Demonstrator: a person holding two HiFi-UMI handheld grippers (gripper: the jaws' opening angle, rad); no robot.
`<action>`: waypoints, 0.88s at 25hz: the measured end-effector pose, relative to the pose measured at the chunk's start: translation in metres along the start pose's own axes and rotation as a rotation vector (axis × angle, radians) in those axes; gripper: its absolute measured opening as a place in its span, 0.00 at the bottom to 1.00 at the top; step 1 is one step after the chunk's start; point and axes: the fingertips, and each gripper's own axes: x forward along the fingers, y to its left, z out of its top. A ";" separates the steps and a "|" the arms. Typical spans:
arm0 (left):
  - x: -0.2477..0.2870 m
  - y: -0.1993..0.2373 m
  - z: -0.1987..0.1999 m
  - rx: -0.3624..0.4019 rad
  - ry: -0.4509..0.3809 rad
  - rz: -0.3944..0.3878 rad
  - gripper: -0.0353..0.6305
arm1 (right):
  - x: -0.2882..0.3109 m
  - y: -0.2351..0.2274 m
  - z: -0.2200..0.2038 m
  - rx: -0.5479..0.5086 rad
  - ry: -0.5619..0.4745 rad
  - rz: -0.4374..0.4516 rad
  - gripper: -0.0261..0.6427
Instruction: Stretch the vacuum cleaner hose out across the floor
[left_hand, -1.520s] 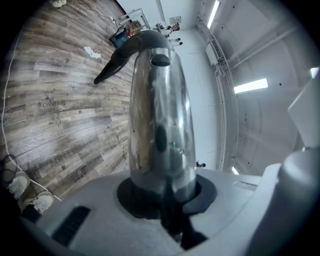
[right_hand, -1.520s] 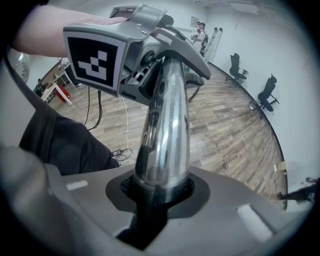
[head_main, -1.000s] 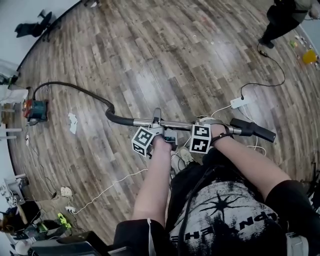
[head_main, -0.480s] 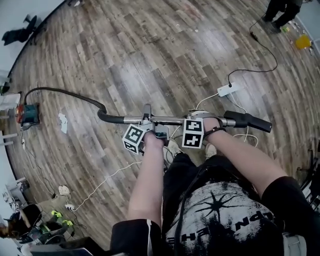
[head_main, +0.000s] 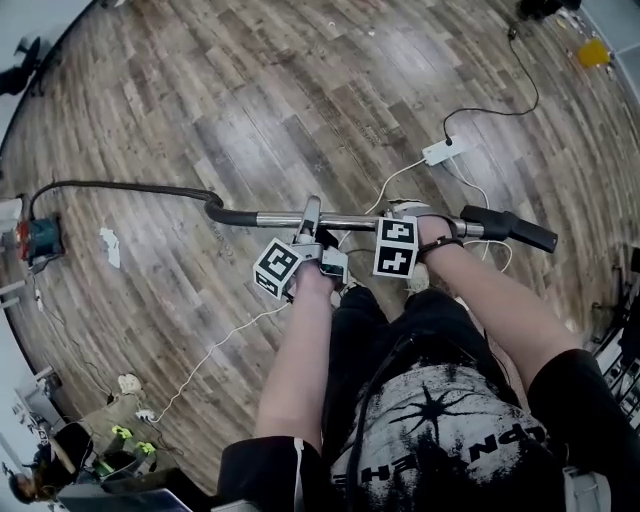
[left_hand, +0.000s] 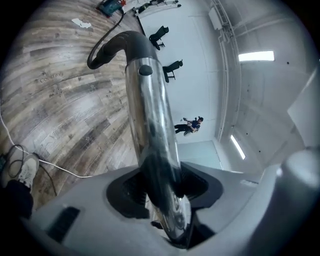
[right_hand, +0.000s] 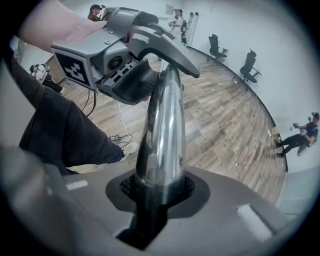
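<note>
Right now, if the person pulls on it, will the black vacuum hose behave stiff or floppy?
Probably floppy: the hose lies in a loose curve on the floor. Its end at the chrome tube shows a tight bend, so there it seems stiffer. Pulled taut, it may drag the small vacuum cleaner.

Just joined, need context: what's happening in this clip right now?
A person stands on the wood floor holding a vacuum's chrome wand with two handheld grippers. The right claw is clamped on the wand near the black handle. The left claw has just been opening, with the wand between its jaws but not squeezed. The black hose runs left across the floor to the vacuum unit, curving rather than fully straight.
</note>
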 end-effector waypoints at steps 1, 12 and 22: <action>0.002 0.003 -0.002 0.006 0.024 0.001 0.31 | 0.004 -0.002 -0.002 0.008 0.005 -0.002 0.19; -0.028 0.051 -0.058 0.007 0.131 0.032 0.11 | 0.055 0.006 -0.060 0.016 0.022 0.030 0.19; 0.029 0.113 -0.107 0.415 0.286 -0.038 0.05 | 0.194 -0.005 -0.156 0.004 0.064 0.045 0.19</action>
